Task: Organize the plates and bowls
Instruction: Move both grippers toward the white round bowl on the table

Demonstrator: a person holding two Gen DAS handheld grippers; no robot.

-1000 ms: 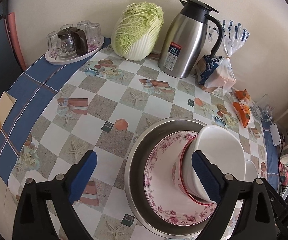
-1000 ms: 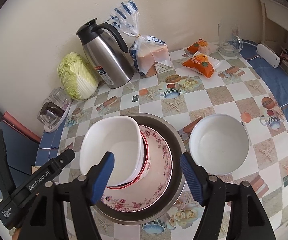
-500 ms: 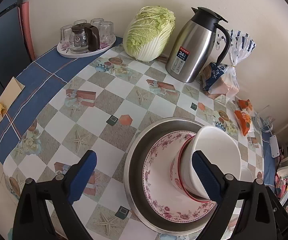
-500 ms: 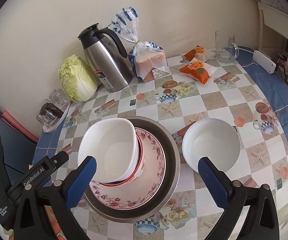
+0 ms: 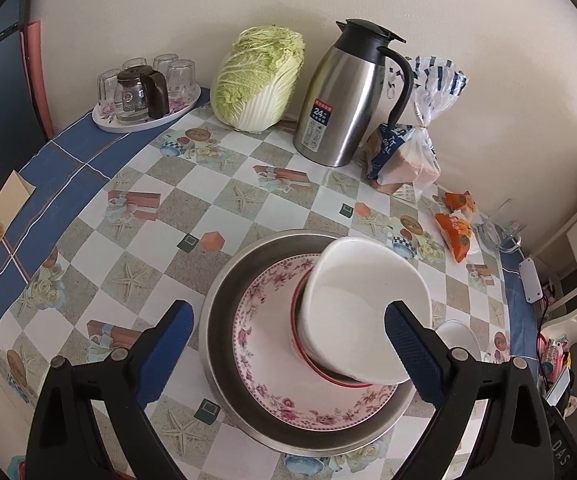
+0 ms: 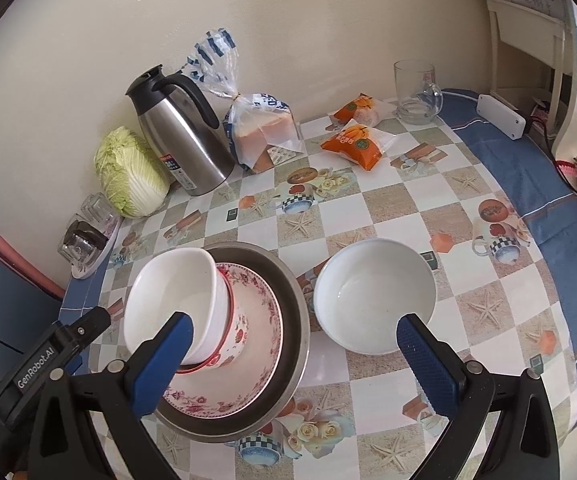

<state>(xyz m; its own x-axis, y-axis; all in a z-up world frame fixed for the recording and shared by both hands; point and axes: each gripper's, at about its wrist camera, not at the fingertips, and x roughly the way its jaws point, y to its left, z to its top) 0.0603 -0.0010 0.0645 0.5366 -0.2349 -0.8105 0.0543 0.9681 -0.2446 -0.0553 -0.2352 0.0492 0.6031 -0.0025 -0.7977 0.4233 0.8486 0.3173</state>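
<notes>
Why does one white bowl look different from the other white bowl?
The white bowl in the stack leans tilted inside a red-rimmed bowl, atop the floral plate and metal basin; the lone white bowl sits level, directly on the tablecloth. The stacked one is raised, the lone one low. Both are plain white and empty.

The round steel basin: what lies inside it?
The round steel basin holds a pink floral plate, then a red-rimmed bowl with a tilted white bowl inside. The basin's bottom is covered.
</notes>
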